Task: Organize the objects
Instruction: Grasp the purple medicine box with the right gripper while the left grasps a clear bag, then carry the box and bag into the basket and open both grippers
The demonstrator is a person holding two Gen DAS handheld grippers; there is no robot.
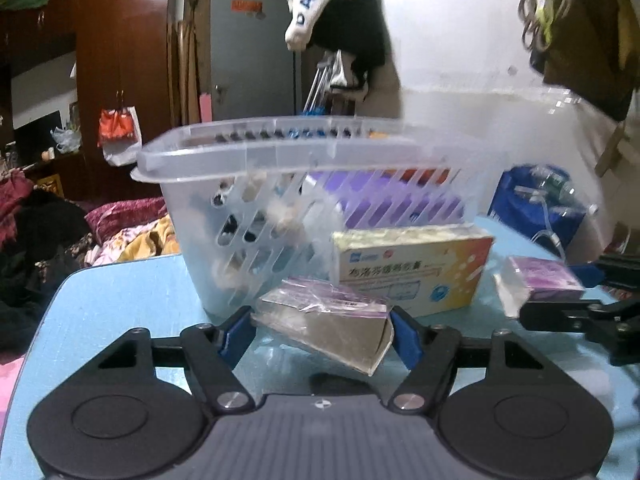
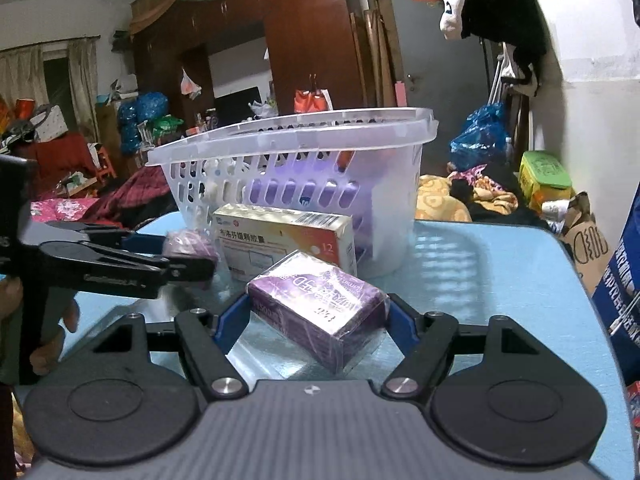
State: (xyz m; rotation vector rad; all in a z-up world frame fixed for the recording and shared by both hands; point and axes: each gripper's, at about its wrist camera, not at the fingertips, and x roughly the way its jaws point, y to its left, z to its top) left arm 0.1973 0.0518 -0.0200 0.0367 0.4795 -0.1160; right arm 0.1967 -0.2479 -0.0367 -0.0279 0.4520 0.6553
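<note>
A purple wrapped box [image 2: 318, 312] sits clamped between the right gripper's [image 2: 318, 316] blue pads, while the left gripper [image 1: 322, 330] pinches a second, greyer packet [image 1: 324, 326] (slotted clear basket [image 2: 296, 152] just ahead of both).

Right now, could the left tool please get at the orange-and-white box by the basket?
Probably not directly: the left tool is clamped on a purple box, and the orange-and-white box sits right behind it.
</note>
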